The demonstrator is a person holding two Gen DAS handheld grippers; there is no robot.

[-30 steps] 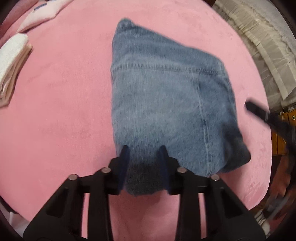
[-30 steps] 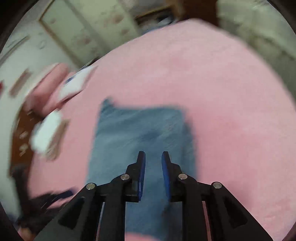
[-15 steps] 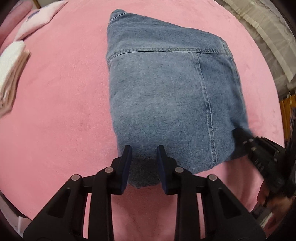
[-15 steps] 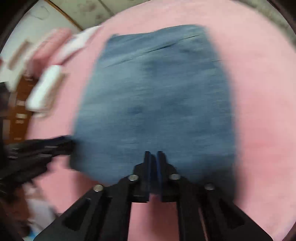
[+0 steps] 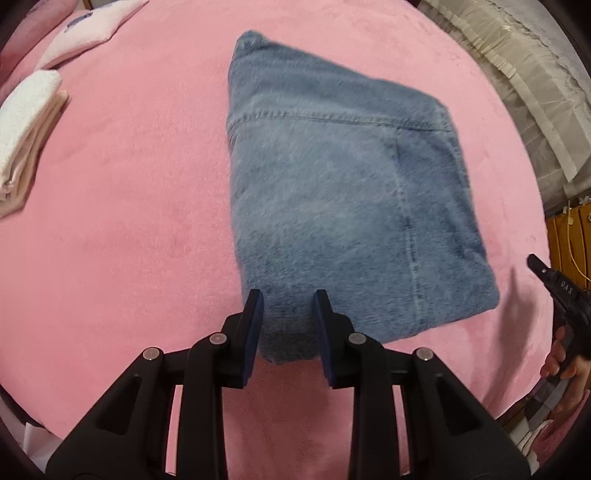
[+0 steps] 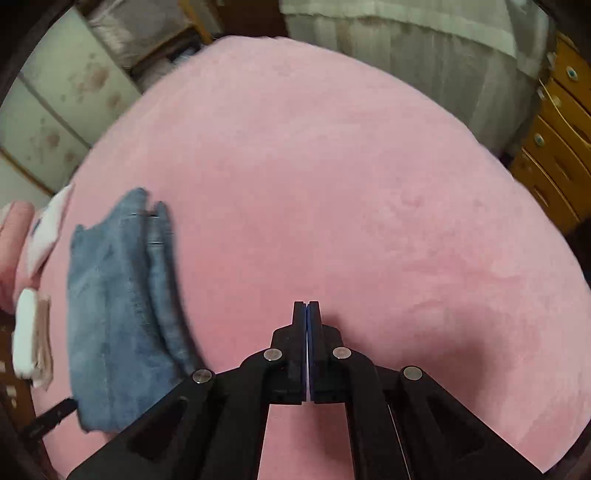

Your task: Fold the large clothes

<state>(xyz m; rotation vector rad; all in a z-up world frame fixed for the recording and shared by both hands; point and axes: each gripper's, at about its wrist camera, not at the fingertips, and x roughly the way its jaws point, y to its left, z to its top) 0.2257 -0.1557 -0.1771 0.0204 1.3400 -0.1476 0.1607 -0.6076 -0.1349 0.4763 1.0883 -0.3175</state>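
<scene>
Folded blue jeans [image 5: 340, 206] lie on the pink bed cover [image 5: 129, 221]. My left gripper [image 5: 286, 299] points steeply down at their near corner. Its fingers are narrowly apart with the thick denim corner filling the gap, pads pressing on it. In the right wrist view the jeans [image 6: 118, 314] lie at the left, layers stacked. My right gripper [image 6: 306, 304] is shut with nothing between its pads, over bare pink cover [image 6: 332, 184] to the right of the jeans. That right gripper [image 5: 554, 284], with a hand [image 5: 561, 365] on it, shows at the left wrist view's right edge.
Folded white towels [image 5: 26, 122] and a pink-and-white pillow [image 5: 88, 33] lie at the left of the bed. Pale frilled curtains [image 5: 517, 74] hang beyond the far edge. Wooden drawers [image 6: 561, 129] stand at the right. Wide bare pink cover lies right of the jeans.
My right gripper has shut and swung off the jeans to the right, so they now sit at its view's left. The left gripper has kept the denim corner between its fingers.
</scene>
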